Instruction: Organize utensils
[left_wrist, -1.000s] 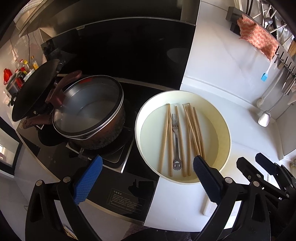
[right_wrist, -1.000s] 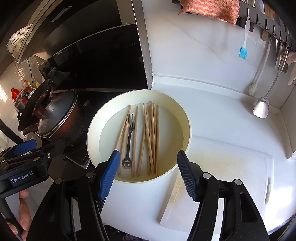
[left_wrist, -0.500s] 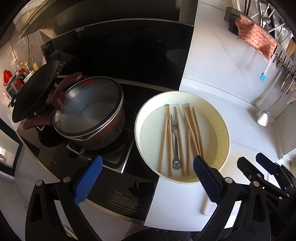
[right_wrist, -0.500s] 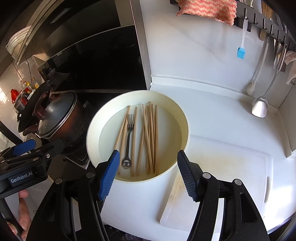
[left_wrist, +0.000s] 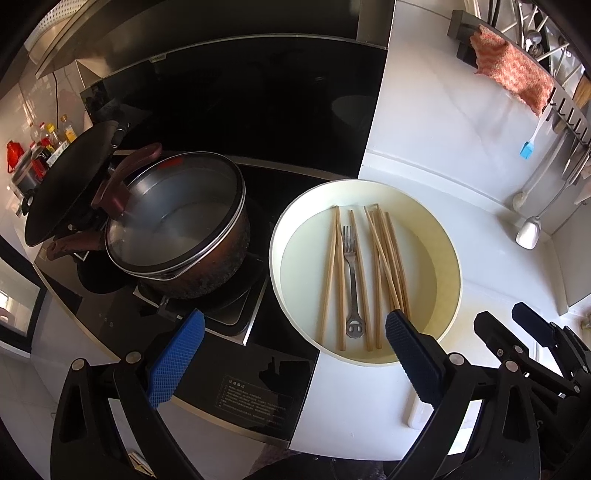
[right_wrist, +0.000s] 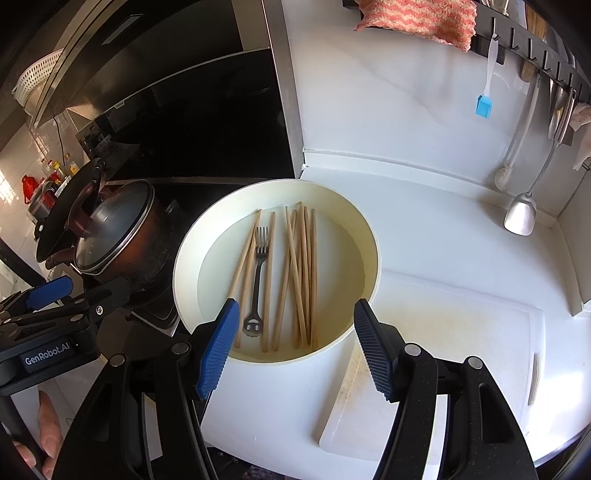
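The right gripper (right_wrist: 293, 347) hangs over the near rim of the cream basin (right_wrist: 369, 236), fingers spread and empty, probably lined up to reach in; inside lie the chopsticks (right_wrist: 304, 273) lengthwise, the fork (right_wrist: 258, 275) among them, tines pointing far; the left gripper (left_wrist: 291, 354), likewise spread and empty, waits near the basin's left side, beside the lidded pot (left_wrist: 177, 236).

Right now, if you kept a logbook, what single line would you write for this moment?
phase: approach | left gripper: open, empty | right gripper: open, empty, over basin | fork and chopsticks: lying in basin, untouched
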